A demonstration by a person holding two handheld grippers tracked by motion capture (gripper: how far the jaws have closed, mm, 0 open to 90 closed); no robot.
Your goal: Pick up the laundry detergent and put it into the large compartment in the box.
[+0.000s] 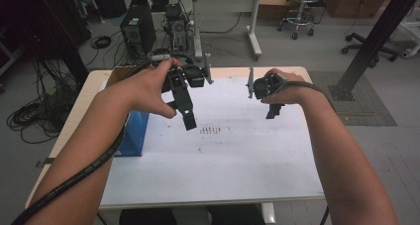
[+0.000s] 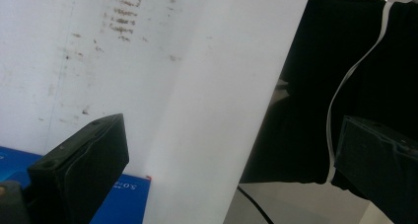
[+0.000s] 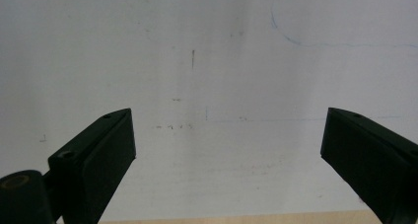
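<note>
Two forearms hold the left gripper (image 1: 188, 117) and right gripper (image 1: 274, 111), jaws released, near one blue box (image 1: 132, 134).

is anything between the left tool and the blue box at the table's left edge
Nothing visible. The left tool hangs open over the white sheet, just right of the blue box, with only bare sheet between them.
</note>
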